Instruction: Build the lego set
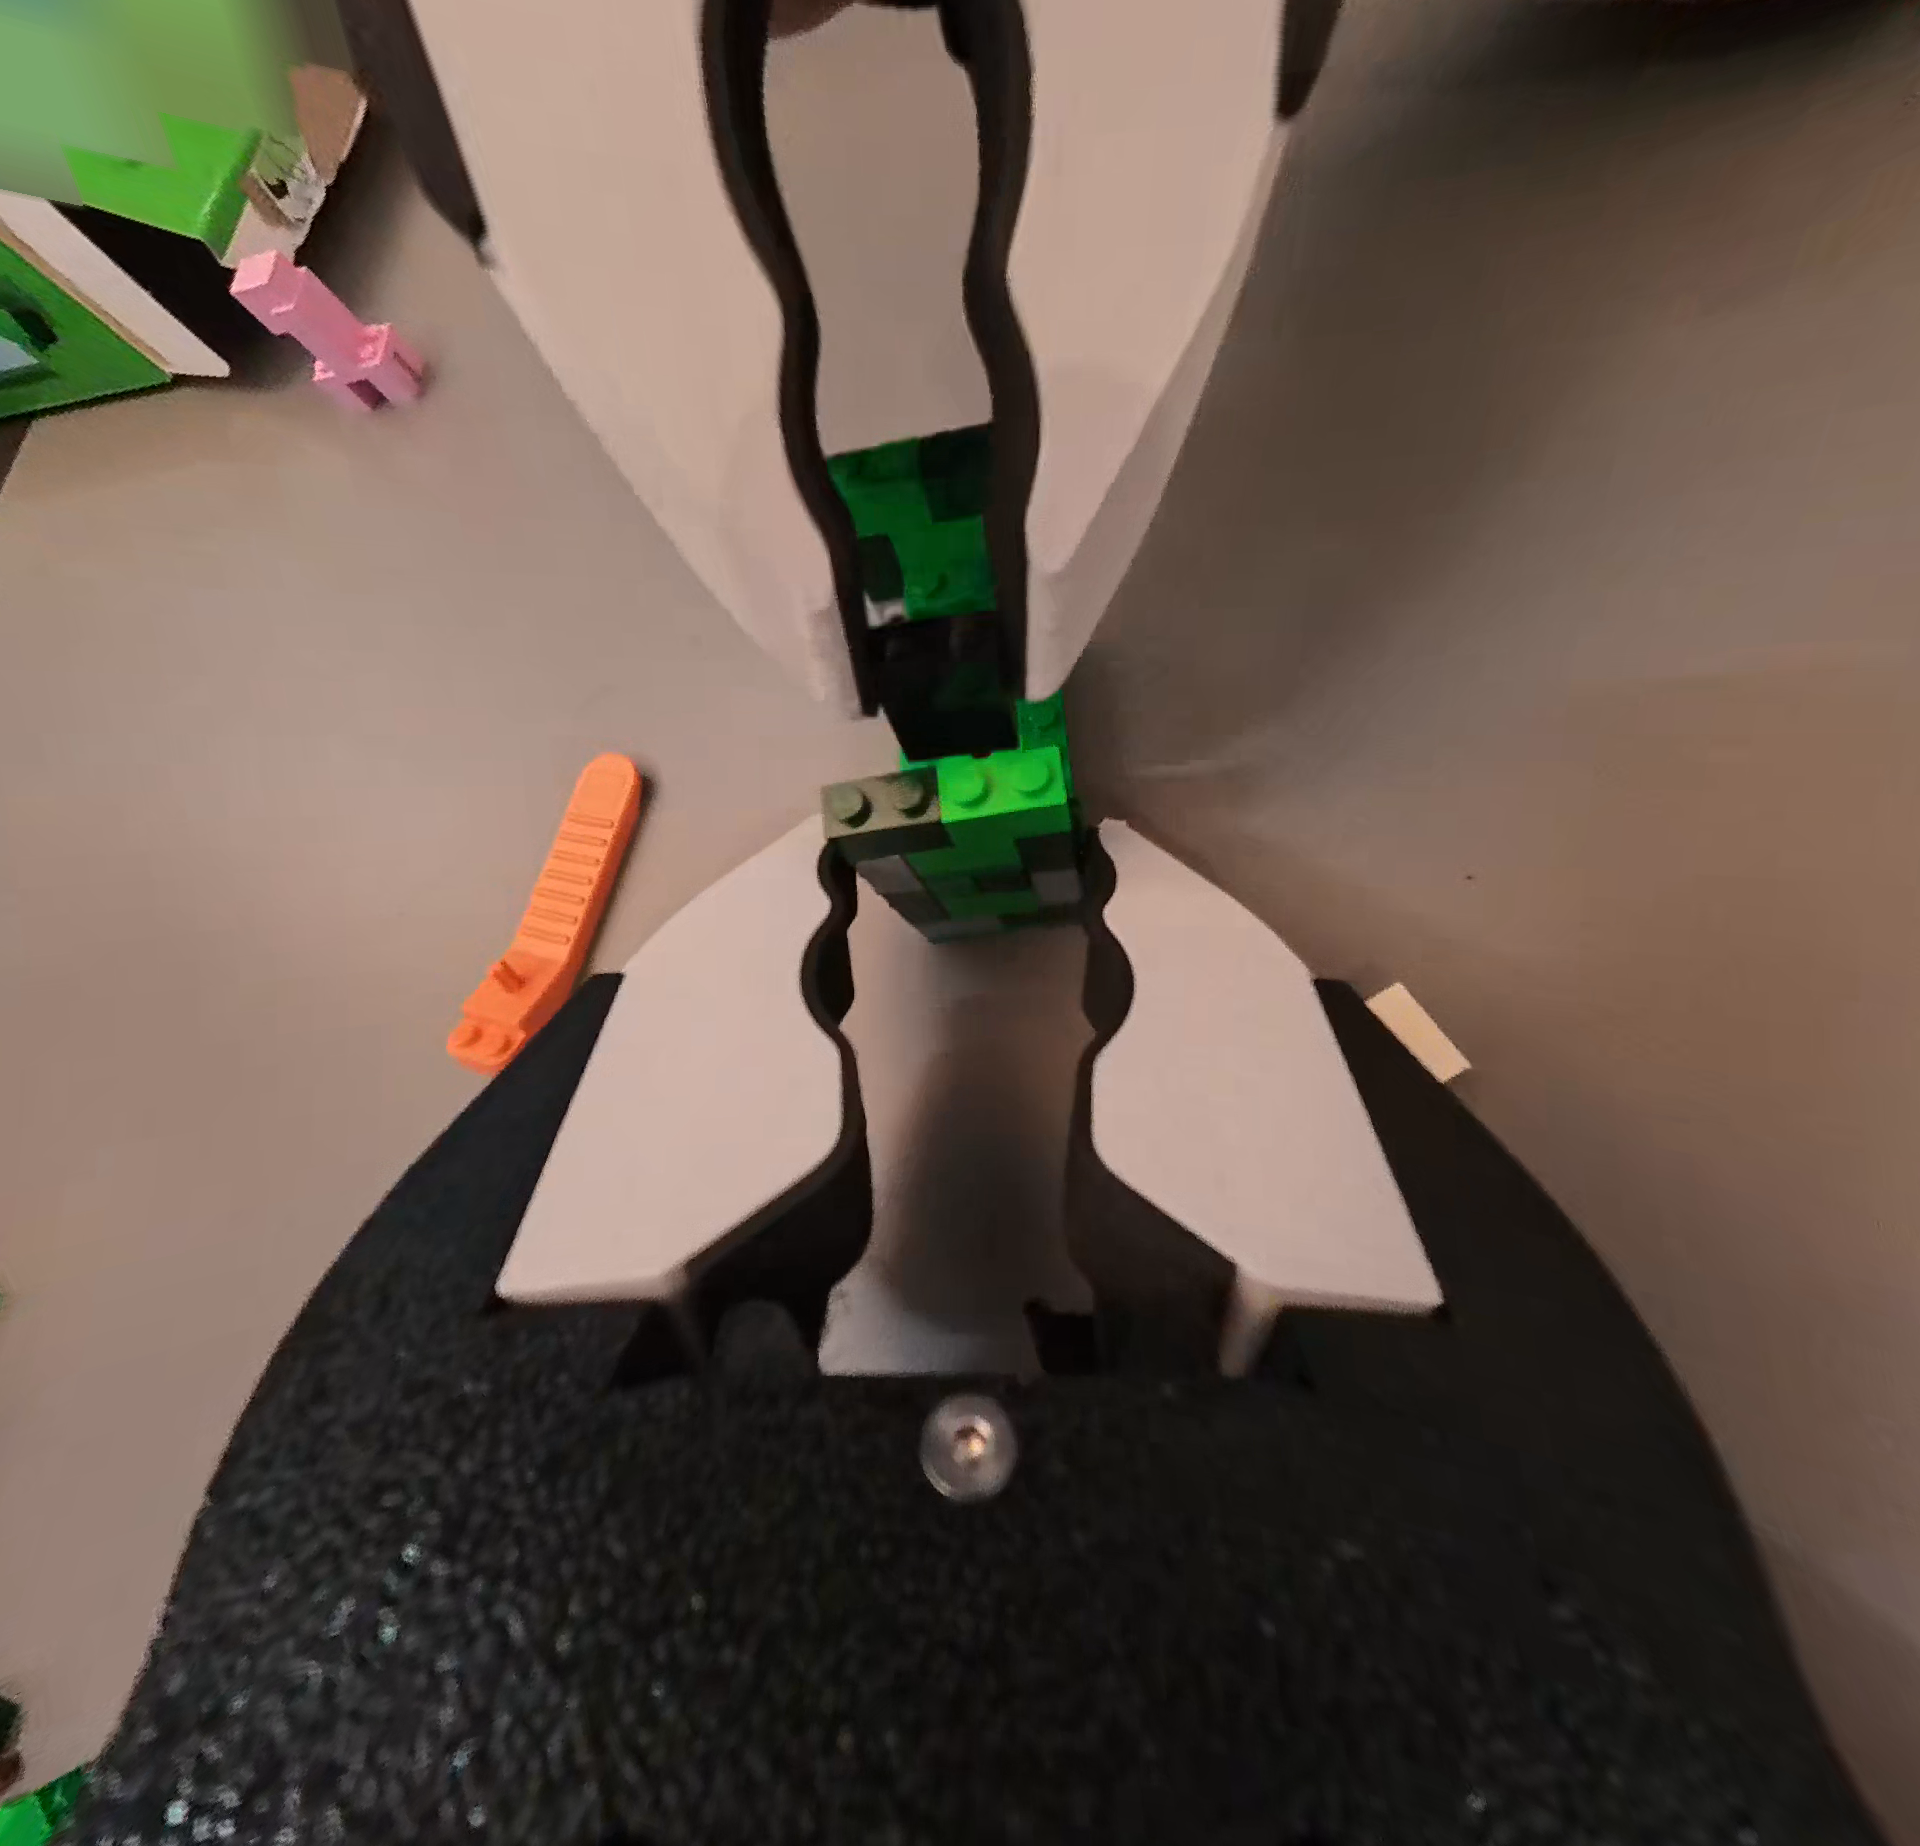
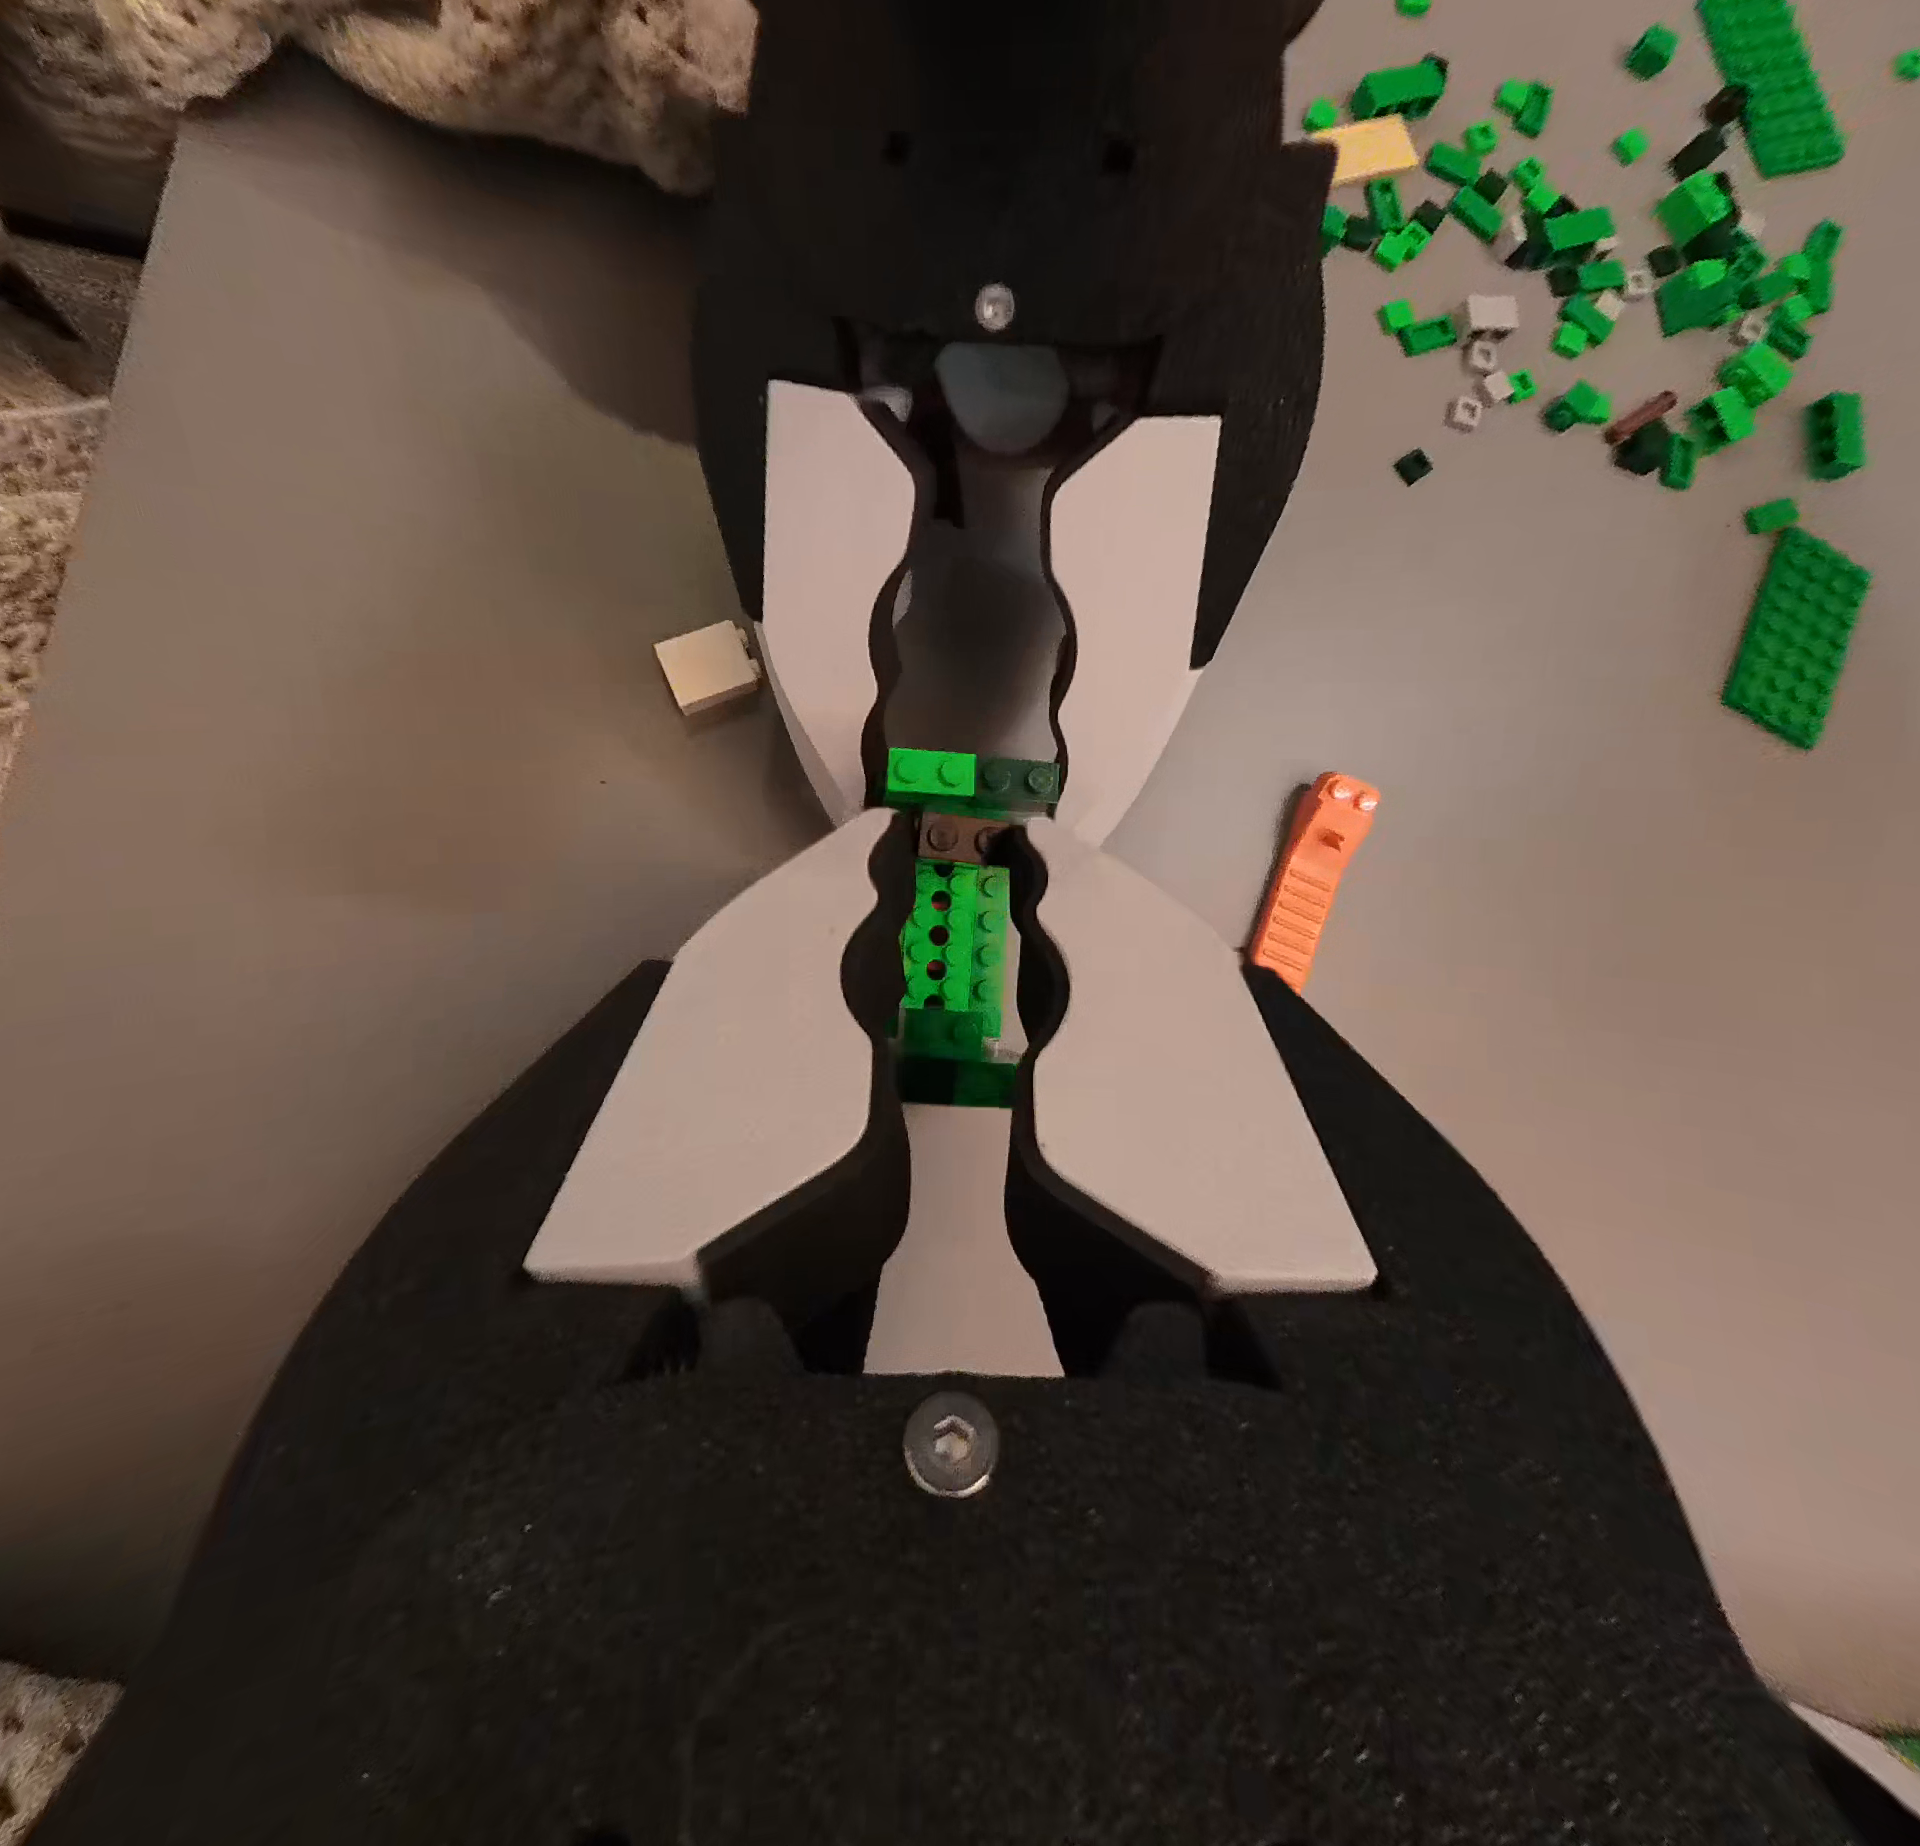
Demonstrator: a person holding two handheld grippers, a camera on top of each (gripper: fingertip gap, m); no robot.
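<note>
Two grippers meet nose to nose at the centre of both views, each pinching its own green brick stack. At mid-frame of the left wrist view, the left gripper has its jaws pressed onto a mottled green block with studs on top; the right gripper comes down from the top of the frame, clamped on a second green-and-black stack. In the right wrist view that stack lies lengthwise between the right gripper's fingers, and a dark plate at its tip looks to be touching the block, though whether any studs have seated I cannot tell. The likely failure is misalignment: pushing with the studs slightly off would skew one stack in its jaws or pop bricks apart. An uneven squeeze could also let a stack pivot. An orange brick separator lies at left on the grey table, and loose green bricks are scattered at the right wrist view's upper right.
</note>
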